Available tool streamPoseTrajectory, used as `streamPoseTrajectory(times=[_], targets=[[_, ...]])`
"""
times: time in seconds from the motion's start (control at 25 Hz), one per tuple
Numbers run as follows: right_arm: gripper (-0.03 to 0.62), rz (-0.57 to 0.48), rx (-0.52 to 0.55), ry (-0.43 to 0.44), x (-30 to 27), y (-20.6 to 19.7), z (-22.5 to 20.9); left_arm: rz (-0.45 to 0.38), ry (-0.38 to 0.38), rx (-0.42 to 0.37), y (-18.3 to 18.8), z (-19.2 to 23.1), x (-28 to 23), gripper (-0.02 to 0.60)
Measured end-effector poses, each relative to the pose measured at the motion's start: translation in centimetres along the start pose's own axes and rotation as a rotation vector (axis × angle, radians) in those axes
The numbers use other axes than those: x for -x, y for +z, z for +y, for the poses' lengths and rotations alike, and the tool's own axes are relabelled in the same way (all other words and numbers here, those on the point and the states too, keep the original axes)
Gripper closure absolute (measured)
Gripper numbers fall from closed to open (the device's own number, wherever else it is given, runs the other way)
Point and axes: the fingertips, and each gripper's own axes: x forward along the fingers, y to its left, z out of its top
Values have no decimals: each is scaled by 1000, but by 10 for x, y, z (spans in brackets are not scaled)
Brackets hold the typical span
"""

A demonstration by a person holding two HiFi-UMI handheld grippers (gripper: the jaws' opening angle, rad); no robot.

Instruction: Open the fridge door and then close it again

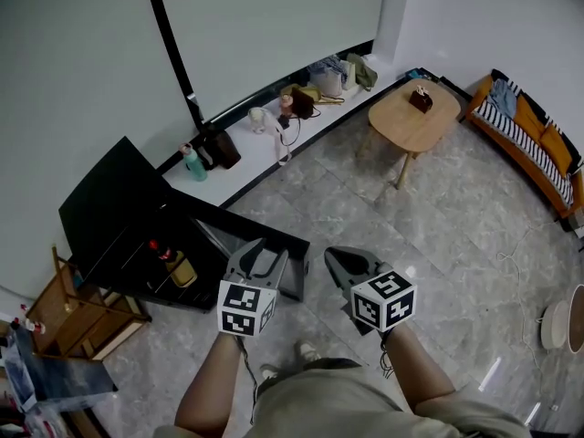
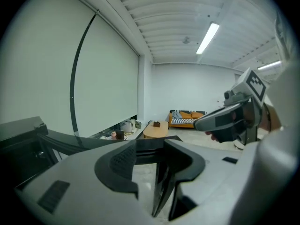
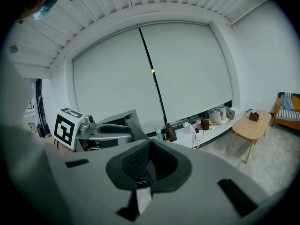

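Fridge (image 1: 109,210): low, black, on the floor at the head view's left. Door (image 1: 265,234) is swung wide open, with bottles (image 1: 171,259) inside.

Left gripper view only: the door's thin edge sits between the parted jaws of the left gripper (image 1: 265,252), which is released, with a gap at one pad.

Right gripper (image 1: 347,257): clenched, empty.

Wooden rack (image 1: 78,313) just beside the fridge; sofa (image 1: 529,135) well apart.

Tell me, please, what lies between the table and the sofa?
Only bare floor lies between the table and the sofa, as the head view shows.
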Motion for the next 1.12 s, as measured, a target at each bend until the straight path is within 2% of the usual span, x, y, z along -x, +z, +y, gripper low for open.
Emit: streamPoseTrajectory(times=[0.12,0.36,0.56,0.8,1.12], targets=[[597,-7,-7,-11,-1,1,-11,27,12,-39,3,0,-15,399],[597,-34,-32,-28,-7,7,-30,62,18,-65,13,2,-43,402],[597,-48,7,-49,-17,18,-50,76,25,-108,21,11,-68,431],[597,-65,37,-84,-22,32,-76,85,7,-89,30,20,-92,445],[597,-80,34,-116,-19,36,-88,70,20,-61,38,29,-112,445]])
